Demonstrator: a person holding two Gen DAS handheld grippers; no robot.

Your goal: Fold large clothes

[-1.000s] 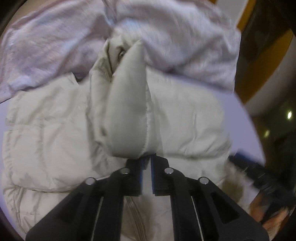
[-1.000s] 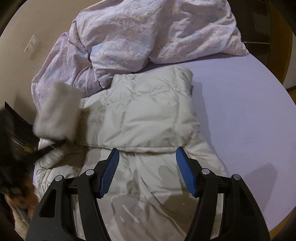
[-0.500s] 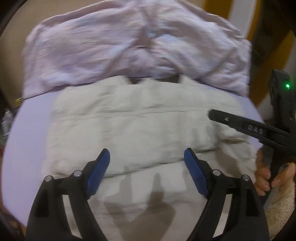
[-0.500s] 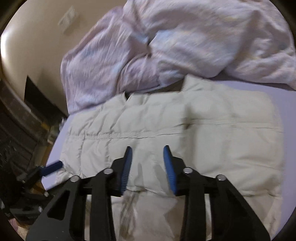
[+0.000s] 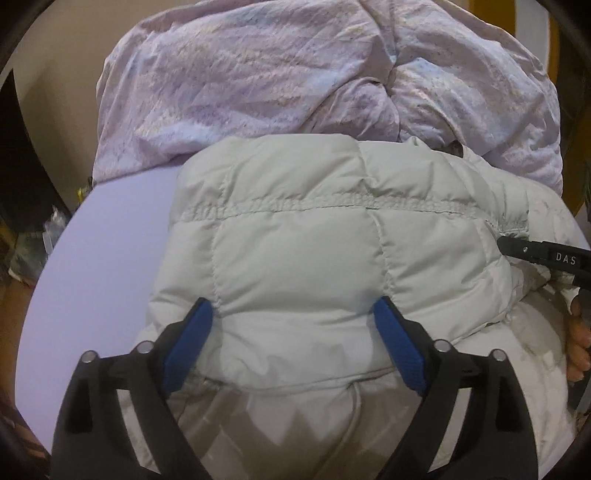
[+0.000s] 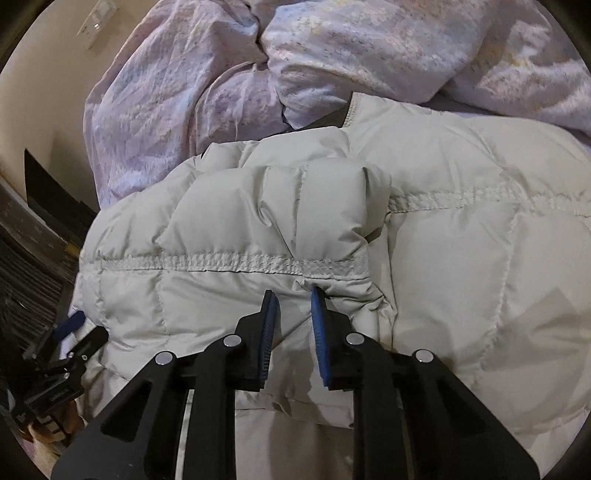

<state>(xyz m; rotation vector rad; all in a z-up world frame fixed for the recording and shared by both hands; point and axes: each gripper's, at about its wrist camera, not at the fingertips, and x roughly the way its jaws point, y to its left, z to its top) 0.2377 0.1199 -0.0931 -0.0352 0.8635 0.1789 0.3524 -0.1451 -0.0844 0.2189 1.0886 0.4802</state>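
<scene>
A cream quilted puffer jacket [image 5: 303, 258] lies folded on the bed. My left gripper [image 5: 293, 314] hovers over its near folded edge, jaws wide and still opening. A puffy panel bulges between the blue pads [image 5: 188, 339], which do not clamp it. In the right wrist view the jacket [image 6: 461, 221] has a sleeve folded across it. My right gripper [image 6: 294, 299] has its jaws closing, pinching a small pucker of jacket fabric just below a stitched seam. That right gripper's black finger [image 5: 535, 254] shows at the left view's right edge, and the left gripper's blue pad [image 6: 68, 326] at the right view's lower left.
A crumpled lilac duvet [image 5: 295, 74] is heaped right behind the jacket. Lavender bedsheet [image 5: 103, 258] lies bare to the left of the jacket. A person's hand [image 5: 578, 339] holds the right tool. Dark furniture [image 6: 29, 229] stands off the bed's left edge, by a wall with a switch [image 6: 94, 18].
The left gripper let go of the raised sleeve, opened wide and came down close over the folded jacket. The right jaws narrowed from wide to a pinch on the fabric.
</scene>
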